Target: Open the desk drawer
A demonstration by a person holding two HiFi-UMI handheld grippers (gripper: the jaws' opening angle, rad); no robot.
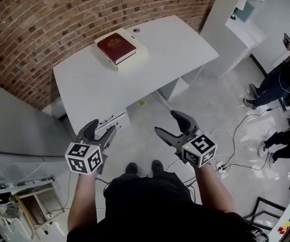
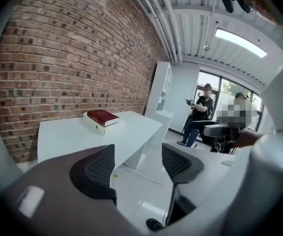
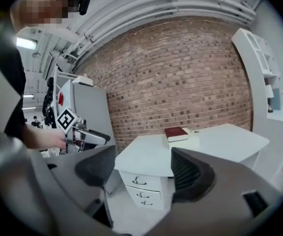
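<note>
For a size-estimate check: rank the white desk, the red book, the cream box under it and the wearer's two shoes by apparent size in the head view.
1. White desk
2. cream box
3. red book
4. left shoe and right shoe: they look alike, so unranked.

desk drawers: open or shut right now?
Shut. In the right gripper view the drawers sit flush under the desk, fronts in line, none pulled out.
</note>
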